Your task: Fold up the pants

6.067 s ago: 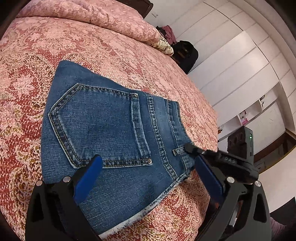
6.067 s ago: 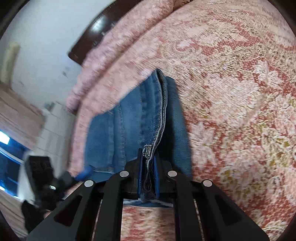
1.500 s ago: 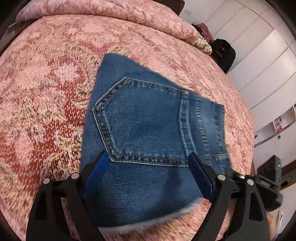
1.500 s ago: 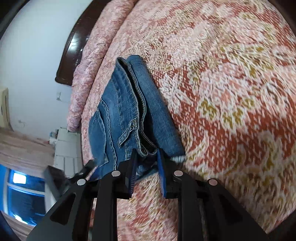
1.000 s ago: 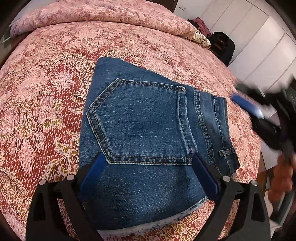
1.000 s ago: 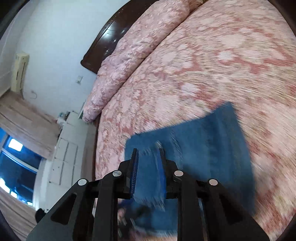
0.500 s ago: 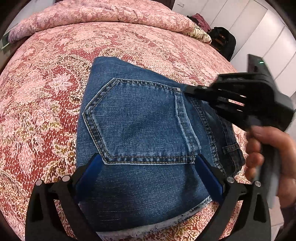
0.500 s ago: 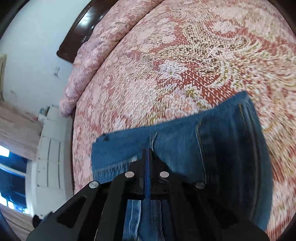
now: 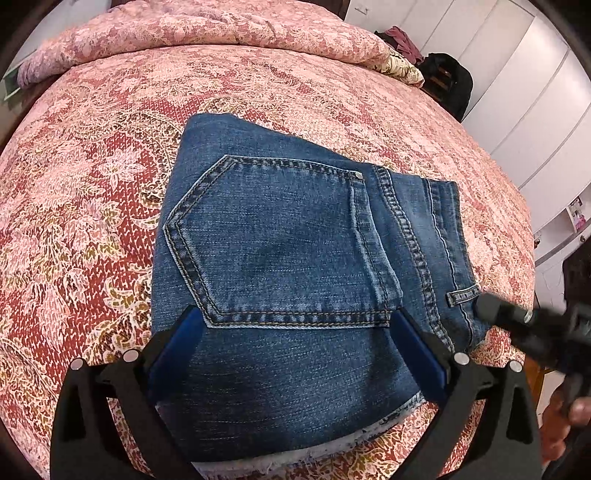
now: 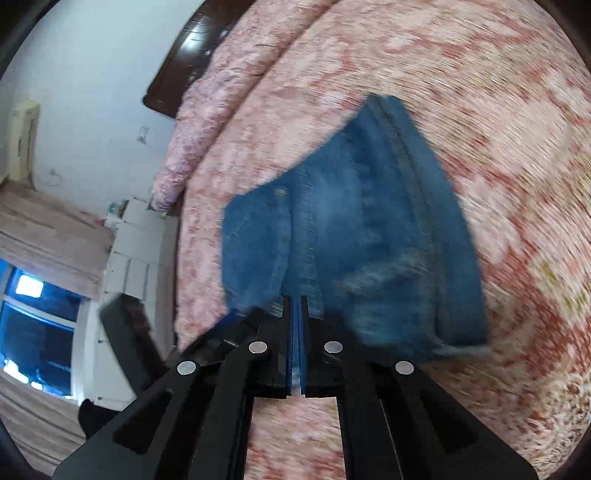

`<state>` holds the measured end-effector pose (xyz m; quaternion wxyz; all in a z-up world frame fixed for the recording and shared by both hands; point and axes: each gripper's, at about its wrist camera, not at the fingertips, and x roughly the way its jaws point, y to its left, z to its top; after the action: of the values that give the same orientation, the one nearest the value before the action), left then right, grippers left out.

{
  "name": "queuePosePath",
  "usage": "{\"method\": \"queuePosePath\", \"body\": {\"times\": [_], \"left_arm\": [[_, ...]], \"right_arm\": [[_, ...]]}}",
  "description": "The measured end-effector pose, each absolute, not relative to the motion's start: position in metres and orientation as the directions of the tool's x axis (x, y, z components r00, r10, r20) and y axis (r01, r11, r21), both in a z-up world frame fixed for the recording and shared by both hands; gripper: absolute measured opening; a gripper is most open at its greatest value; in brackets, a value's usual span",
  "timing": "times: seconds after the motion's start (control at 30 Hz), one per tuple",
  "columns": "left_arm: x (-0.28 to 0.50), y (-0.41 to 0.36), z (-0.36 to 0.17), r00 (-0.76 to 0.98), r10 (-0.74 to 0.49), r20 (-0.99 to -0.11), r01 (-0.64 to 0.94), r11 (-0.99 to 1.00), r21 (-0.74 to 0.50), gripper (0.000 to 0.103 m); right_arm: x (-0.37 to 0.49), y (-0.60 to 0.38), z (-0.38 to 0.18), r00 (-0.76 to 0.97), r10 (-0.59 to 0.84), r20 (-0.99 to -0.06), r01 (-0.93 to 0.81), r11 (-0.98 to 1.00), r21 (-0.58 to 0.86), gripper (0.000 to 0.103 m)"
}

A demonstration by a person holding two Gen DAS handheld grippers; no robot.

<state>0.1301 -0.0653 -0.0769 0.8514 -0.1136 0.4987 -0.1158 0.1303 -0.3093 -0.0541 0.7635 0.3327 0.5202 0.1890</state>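
The blue jeans [image 9: 295, 258] lie folded into a compact block on the pink patterned bedspread [image 9: 92, 221], back pocket facing up. My left gripper [image 9: 295, 332] hovers open over the near part of the jeans, its blue pads wide apart and holding nothing. My right gripper [image 10: 295, 301] is shut with its pads pressed together and nothing between them; in its blurred view it points at the belt-loop side of the jeans [image 10: 351, 240]. In the left wrist view the right gripper [image 9: 517, 321] shows as a dark blur by the jeans' right edge, with a hand [image 9: 569, 417] behind it.
A long pink pillow roll [image 9: 207, 33] and a dark headboard [image 10: 192, 44] lie at the bed's far end. White wardrobe doors [image 9: 535, 92] and a black bag [image 9: 447, 81] stand to the right. White drawers [image 10: 133, 243] and a window [image 10: 33, 314] are beyond the bed's other side.
The right gripper let go of the jeans' edge, shut empty, swung across above the jeans and dropped back to their right edge. The left gripper stayed open over the near part.
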Motion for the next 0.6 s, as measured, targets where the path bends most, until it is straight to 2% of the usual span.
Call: {"method": "queuePosePath", "body": {"times": [0.03, 0.13, 0.2, 0.27, 0.3, 0.33, 0.4, 0.6], "left_arm": [[0.13, -0.066, -0.077, 0.477, -0.309, -0.823, 0.085, 0.948, -0.307, 0.1], [0.128, -0.068, -0.076, 0.474, -0.306, -0.826, 0.109, 0.951, -0.289, 0.1], [0.127, -0.064, -0.072, 0.469, -0.331, -0.819, 0.131, 0.943, -0.306, 0.1], [0.124, -0.05, -0.066, 0.47, -0.406, -0.784, 0.156, 0.912, -0.379, 0.1], [0.122, -0.038, -0.062, 0.476, -0.454, -0.753, 0.168, 0.887, -0.429, 0.1], [0.121, -0.031, -0.06, 0.484, -0.468, -0.74, 0.168, 0.879, -0.447, 0.1], [0.12, -0.008, -0.053, 0.515, -0.498, -0.698, 0.174, 0.858, -0.483, 0.101], [0.145, 0.031, -0.067, 0.458, -0.634, -0.624, 0.173, 0.751, -0.637, 0.101]], "right_arm": [[0.129, -0.314, -0.066, 0.364, 0.599, -0.713, 0.087, 0.74, 0.667, 0.0], [0.12, -0.331, -0.095, 0.378, 0.675, -0.633, 0.15, 0.63, 0.762, 0.0], [0.118, -0.331, -0.088, 0.371, 0.67, -0.643, 0.144, 0.643, 0.752, 0.0], [0.116, -0.336, -0.072, 0.404, 0.655, -0.638, 0.09, 0.666, 0.741, 0.004], [0.115, -0.343, -0.065, 0.435, 0.658, -0.615, 0.072, 0.655, 0.752, 0.014], [0.116, -0.352, -0.061, 0.46, 0.657, -0.597, 0.069, 0.644, 0.762, 0.036], [0.118, -0.374, -0.055, 0.524, 0.623, -0.58, 0.092, 0.636, 0.766, 0.057], [0.142, -0.398, -0.063, 0.559, 0.601, -0.571, 0.104, 0.632, 0.768, 0.057]]}}
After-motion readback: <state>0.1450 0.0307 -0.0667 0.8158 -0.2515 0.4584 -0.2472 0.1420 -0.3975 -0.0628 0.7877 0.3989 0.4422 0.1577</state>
